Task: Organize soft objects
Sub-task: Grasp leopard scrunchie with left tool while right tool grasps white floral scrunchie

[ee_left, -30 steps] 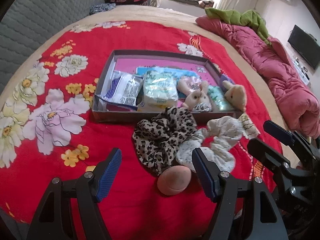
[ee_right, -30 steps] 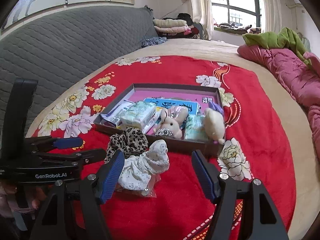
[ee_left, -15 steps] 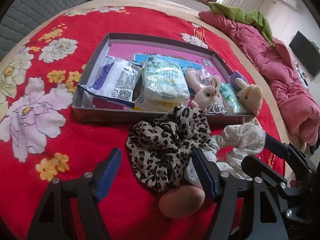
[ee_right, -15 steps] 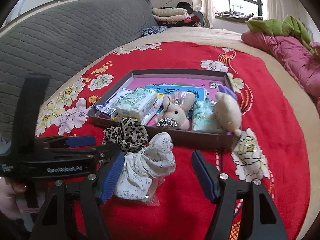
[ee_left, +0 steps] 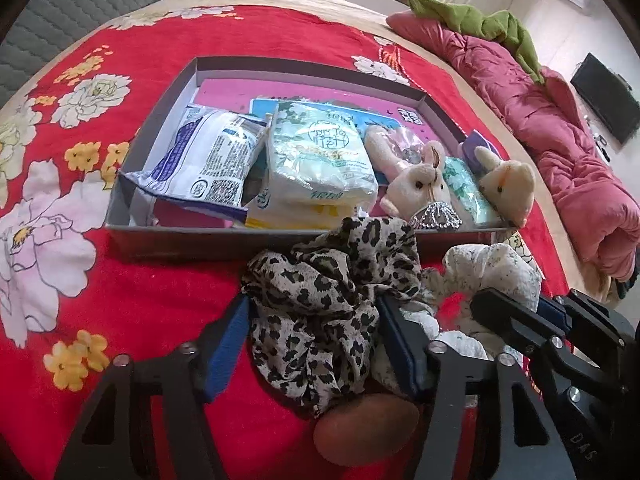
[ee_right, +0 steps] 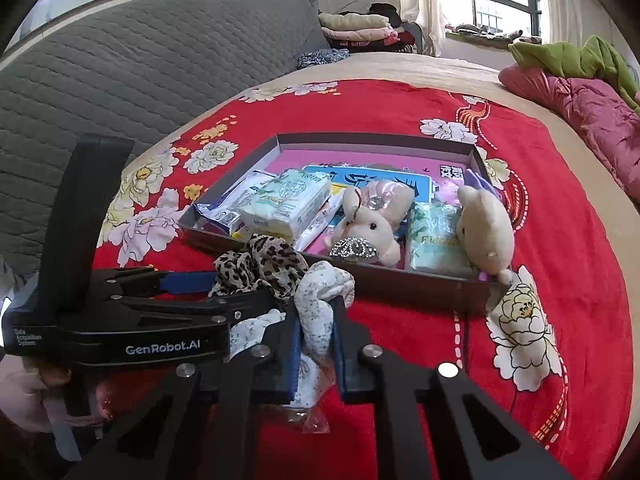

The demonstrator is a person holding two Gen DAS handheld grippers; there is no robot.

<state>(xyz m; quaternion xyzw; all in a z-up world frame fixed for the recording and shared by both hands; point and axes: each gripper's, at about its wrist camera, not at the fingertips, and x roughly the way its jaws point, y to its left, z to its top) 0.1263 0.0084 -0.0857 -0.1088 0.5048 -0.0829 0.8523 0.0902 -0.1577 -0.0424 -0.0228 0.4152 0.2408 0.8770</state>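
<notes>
A leopard-print scrunchie (ee_left: 320, 300) lies on the red floral bedspread in front of a grey box (ee_left: 168, 236). My left gripper (ee_left: 316, 332) has its blue pads on both sides of it, partly closed. A white speckled scrunchie (ee_right: 320, 296) lies beside it, and my right gripper (ee_right: 316, 336) is shut on it. The leopard scrunchie also shows in the right wrist view (ee_right: 260, 260), as does the box (ee_right: 400, 284). The box holds tissue packs (ee_left: 320, 160), a wipes pack (ee_left: 204, 160) and two plush bunnies (ee_left: 420, 188) (ee_left: 508, 188).
A tan egg-shaped soft ball (ee_left: 364, 428) lies under the left gripper. A pink quilt (ee_left: 560, 132) with a green cloth (ee_left: 480, 24) runs along the bed's right side. A grey padded headboard (ee_right: 140, 92) is on the left. Folded clothes (ee_right: 356, 28) are stacked far back.
Both grippers have moved forward and down onto the scrunchies. The left jaws have narrowed around the leopard one. The right jaws have closed on the white one.
</notes>
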